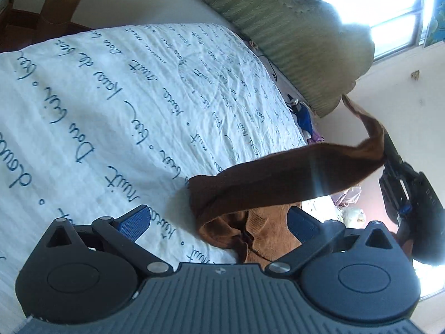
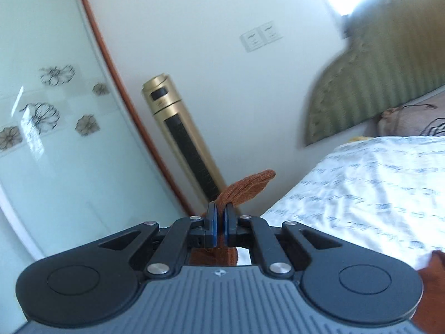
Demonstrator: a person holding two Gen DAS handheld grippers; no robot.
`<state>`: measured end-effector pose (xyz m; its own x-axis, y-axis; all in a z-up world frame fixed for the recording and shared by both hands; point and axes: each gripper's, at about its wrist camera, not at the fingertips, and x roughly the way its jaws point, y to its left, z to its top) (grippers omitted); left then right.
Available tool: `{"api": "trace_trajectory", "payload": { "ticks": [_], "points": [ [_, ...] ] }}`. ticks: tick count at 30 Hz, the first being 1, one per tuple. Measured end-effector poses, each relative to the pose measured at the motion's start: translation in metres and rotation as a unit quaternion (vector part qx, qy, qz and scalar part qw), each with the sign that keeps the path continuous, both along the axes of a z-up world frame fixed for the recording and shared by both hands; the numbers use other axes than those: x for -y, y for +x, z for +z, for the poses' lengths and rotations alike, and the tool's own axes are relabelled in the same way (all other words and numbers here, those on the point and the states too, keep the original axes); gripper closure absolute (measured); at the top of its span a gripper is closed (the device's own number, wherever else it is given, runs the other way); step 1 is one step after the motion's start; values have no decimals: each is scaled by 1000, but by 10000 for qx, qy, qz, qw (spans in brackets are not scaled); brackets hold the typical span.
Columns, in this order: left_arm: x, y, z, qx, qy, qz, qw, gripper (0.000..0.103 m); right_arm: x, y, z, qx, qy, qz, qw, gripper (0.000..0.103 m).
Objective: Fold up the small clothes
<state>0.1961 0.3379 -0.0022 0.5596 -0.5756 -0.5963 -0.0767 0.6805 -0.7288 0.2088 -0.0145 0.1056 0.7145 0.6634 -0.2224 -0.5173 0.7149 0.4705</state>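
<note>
A brown knit garment point(image 1: 278, 178) lies at the near right edge of the bed, one part lifted and stretched toward the right. My left gripper point(image 1: 219, 222) is open, its blue pads either side of the bunched garment, holding nothing. My right gripper point(image 2: 219, 217) is shut on a corner of the brown garment point(image 2: 247, 188), held up off the bed; it also shows in the left wrist view point(image 1: 389, 156) at the garment's raised end.
The bed has a white cover with blue script point(image 1: 116, 105) and a green striped headboard point(image 1: 292, 41). A gold tower fan point(image 2: 183, 136) stands by a glass wardrobe door point(image 2: 50, 117). Small items point(image 1: 303, 117) lie beside the headboard.
</note>
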Motion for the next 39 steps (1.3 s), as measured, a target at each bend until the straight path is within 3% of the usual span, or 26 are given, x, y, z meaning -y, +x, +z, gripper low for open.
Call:
{"api": "trace_trajectory", "payload": {
  "ticks": [3,12,17,21,27,29,30,31,32,34,36,38,39],
  "points": [
    [16,9,-2,-3,-1,-156,9999,0,46,-13,-6,-122,258,-503,9983,99],
    [57,26,-14,-113,-2,-566,9983,0,121,-49,-6,-21,-87,-1540,9880,99],
    [84,36,-23,-270,203,-900,9954,0,164,-62,-55,-391,-151,-2280,9728,99],
    [104,49,-35,-406,493,-1028,9926,0,202,-70,-114,-838,-169,-2963,9513,98],
    [129,71,-43,-248,583,-1096,9920,2,242,-92,-172,-1258,77,-3553,9262,98],
    [144,77,-42,-125,690,-1222,9900,15,247,-93,-182,-1403,143,-3411,9294,96],
    [153,81,-43,-84,795,-1324,9880,33,248,-94,-186,-1411,185,-3405,9294,96],
    [160,88,-47,-166,820,-1394,9867,71,247,-96,-188,-1396,177,-3404,9297,96],
    [164,94,-55,-370,776,-1401,9864,93,247,-96,-191,-1434,147,-3374,9303,95],
    [166,103,-68,-559,635,-1287,9881,97,250,-95,-197,-1577,221,-3351,9286,93],
    [164,104,-72,-559,617,-1136,9900,98,254,-93,-200,-1699,342,-3362,9257,74],
    [161,103,-69,-450,583,-1072,9915,98,263,-97,-204,-1718,561,-3463,9206,23],
    [160,102,-67,-426,619,-1045,9917,98,268,-98,-205,-1707,658,-3476,9196,16]
  ]
}}
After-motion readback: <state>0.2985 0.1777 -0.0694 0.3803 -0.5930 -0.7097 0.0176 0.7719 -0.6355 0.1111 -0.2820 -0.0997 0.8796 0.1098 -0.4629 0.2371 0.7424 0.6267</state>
